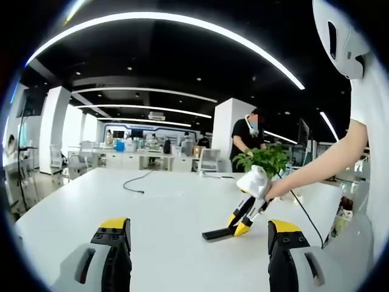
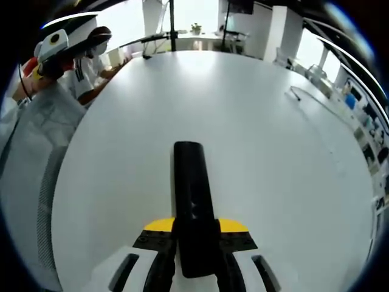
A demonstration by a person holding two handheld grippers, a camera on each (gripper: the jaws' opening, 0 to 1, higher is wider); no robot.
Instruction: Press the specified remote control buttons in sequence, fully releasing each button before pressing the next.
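Black jaw pads with yellow tips, belonging to the right gripper (image 2: 196, 255), rise nearest the lens in the right gripper view; they are closed against both long sides of the remote control (image 2: 192, 201), which sits clamped between them. That remote is a slim, elongated black bar with rounded ends and a glossy upper face; its near end lies between the jaws and its far end projects forward over the white table (image 2: 273, 158); individual buttons cannot be made out, only a faint pale mark near mid-length.

In the left gripper view, the left gripper (image 1: 197, 258) shows its two black jaws with yellow tips standing wide apart at the bottom edge, with bare tabletop (image 1: 164, 213) between them and nothing held. Beyond them, the right gripper (image 1: 238, 226) comes in from the right, carried by a person's hand (image 1: 275, 190) on a bare forearm; its white body slopes down to yellow-tipped jaws that grip one end of the remote control (image 1: 217, 233); the remote lies low and flat at the table surface, though contact with the table cannot be confirmed. A thin black cable (image 1: 135, 182) lies farther back on the table; a green potted plant (image 1: 264, 159) stands behind the right gripper; a person in dark clothing (image 1: 246, 141) stands beyond the table's far edge.
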